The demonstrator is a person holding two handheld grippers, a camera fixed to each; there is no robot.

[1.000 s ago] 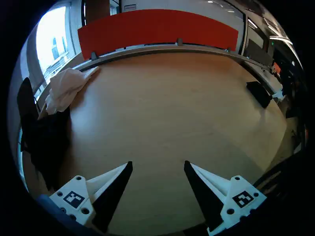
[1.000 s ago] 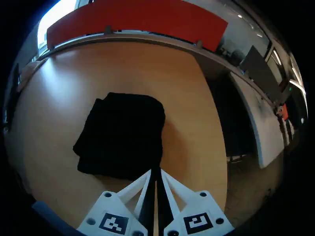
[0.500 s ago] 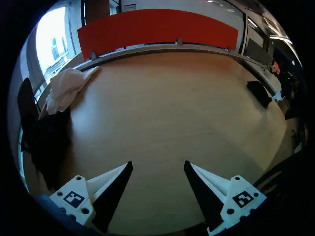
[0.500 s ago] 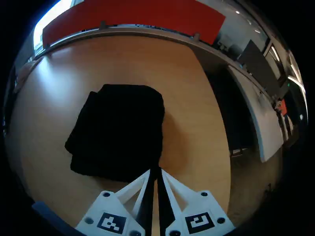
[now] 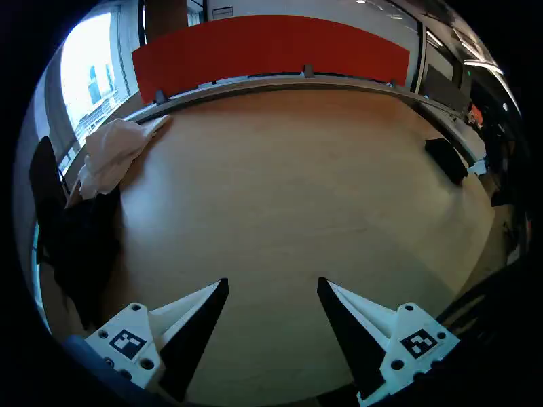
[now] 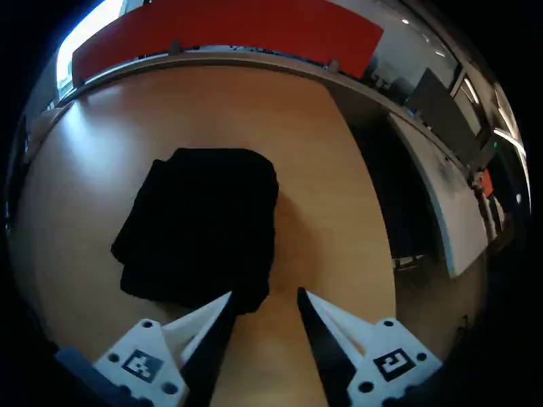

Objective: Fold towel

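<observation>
**Left gripper view.** We are reading no lettering here. Each finger mount of the left gripper [image 5: 270, 281] is carrying a square black-and-white coded marker [image 5: 127, 342], one at the lower left of the frame and one at the lower right. The black towel [image 5: 446, 159] is lying at the right edge of the frame, on the far right part of the wooden table [image 5: 285, 190], well apart from this gripper. The two dark fingers are standing wide apart at the bottom of the frame. The gripper is released and is holding nothing, with bare tabletop showing between the fingertips. At the upper left a white cloth [image 5: 112, 152] is lying crumpled on the table. Just below it, a dark garment [image 5: 78, 251] is hanging over the left edge. A red panel [image 5: 271, 47] is running along the far side of the table across the top of the frame.

**Right gripper view.** The finger mounts are again showing coded markers [image 6: 144, 366], a pattern and not text. The black towel [image 6: 197, 230] is lying folded in a rough rectangle at the centre left of the frame, directly ahead of the right gripper [image 6: 265, 293]. Its near right corner is reaching to the tip of the finger on the left side of the frame. We cannot tell whether that finger is touching the fabric. The fingers are standing apart, so the gripper is released and gripping nothing. The finger on the right side of the frame is hanging over bare wood. The red panel [image 6: 224, 27] is curving along the top of the frame.
</observation>
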